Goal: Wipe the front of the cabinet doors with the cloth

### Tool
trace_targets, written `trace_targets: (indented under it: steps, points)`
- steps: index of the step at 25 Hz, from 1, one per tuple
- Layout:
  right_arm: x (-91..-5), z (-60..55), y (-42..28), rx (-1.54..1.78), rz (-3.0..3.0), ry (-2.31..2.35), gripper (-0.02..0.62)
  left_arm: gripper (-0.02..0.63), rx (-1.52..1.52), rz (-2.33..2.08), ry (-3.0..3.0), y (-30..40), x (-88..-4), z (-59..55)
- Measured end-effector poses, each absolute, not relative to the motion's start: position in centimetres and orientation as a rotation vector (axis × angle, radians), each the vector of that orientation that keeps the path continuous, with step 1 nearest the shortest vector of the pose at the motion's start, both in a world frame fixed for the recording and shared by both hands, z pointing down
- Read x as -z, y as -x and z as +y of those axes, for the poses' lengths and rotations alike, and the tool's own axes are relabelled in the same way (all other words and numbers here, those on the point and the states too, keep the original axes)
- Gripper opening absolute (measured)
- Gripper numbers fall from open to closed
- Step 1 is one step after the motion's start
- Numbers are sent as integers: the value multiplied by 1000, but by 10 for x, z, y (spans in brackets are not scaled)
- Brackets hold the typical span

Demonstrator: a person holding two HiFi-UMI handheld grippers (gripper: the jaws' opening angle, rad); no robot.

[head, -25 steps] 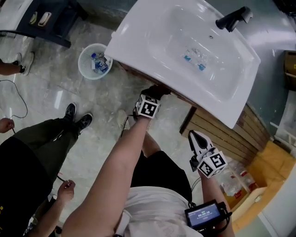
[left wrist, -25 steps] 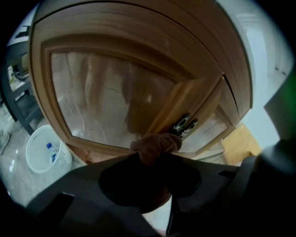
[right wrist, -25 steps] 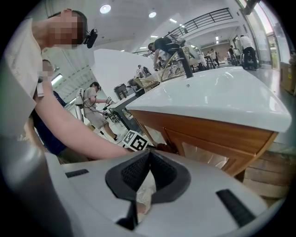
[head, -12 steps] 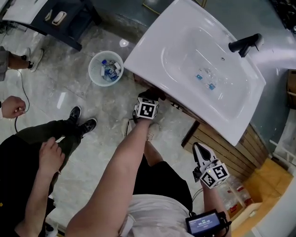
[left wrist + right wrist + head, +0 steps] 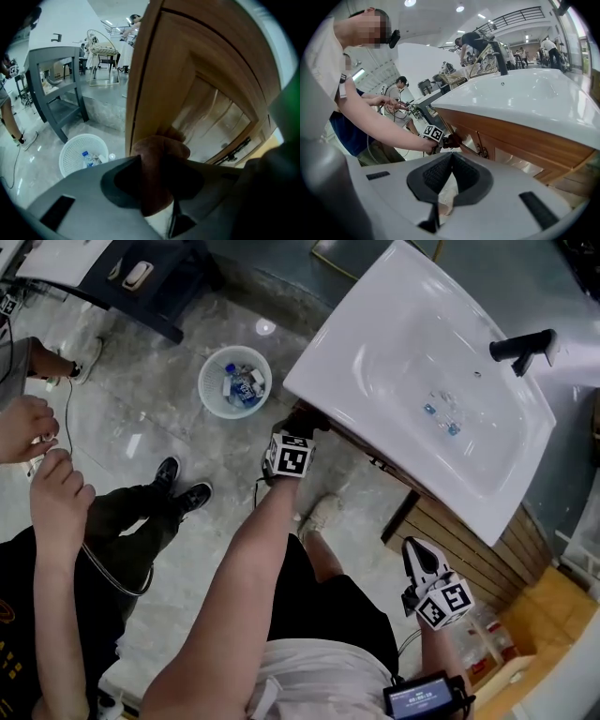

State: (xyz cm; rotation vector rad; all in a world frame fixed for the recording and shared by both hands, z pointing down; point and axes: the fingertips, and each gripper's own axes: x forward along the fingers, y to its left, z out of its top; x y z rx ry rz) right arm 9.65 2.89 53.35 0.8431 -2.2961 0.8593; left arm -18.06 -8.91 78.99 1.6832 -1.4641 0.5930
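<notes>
Head view looked steeply down on a grey marbled floor (image 5: 141,418) and a white sink (image 5: 394,324) with one black faucet (image 5: 521,346), set on a wooden cabinet (image 5: 164,84). From above, the sink's rim covered nearly all of the cabinet front, and the tips of the left gripper (image 5: 302,420) disappeared under that rim.

The left gripper view showed its jaws clamped on the single brown cloth (image 5: 157,173). The cloth bulged out between them and pressed against the door frame near the cabinet's corner. How much of the cloth lay behind the jaws could not be made out.

The right gripper (image 5: 450,158) was held low and well apart from the cabinet. Its jaws were closed tip to tip, with nothing between them.

One white mesh waste basket (image 5: 202,390) stood on the floor near the sink's corner, with a plastic bottle among litter too small to tell apart. A bystander at the left was cut off by the frame edge. Only two hands (image 5: 28,427) and two black shoes (image 5: 183,486) showed clearly.
</notes>
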Motion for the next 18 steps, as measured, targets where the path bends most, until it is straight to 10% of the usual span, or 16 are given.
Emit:
trace_targets:
  steps: [18]
  points:
    - [-554, 32, -73, -878, -2292, -826, 14, 135, -617, -1454, -1758, 181, -806, -92]
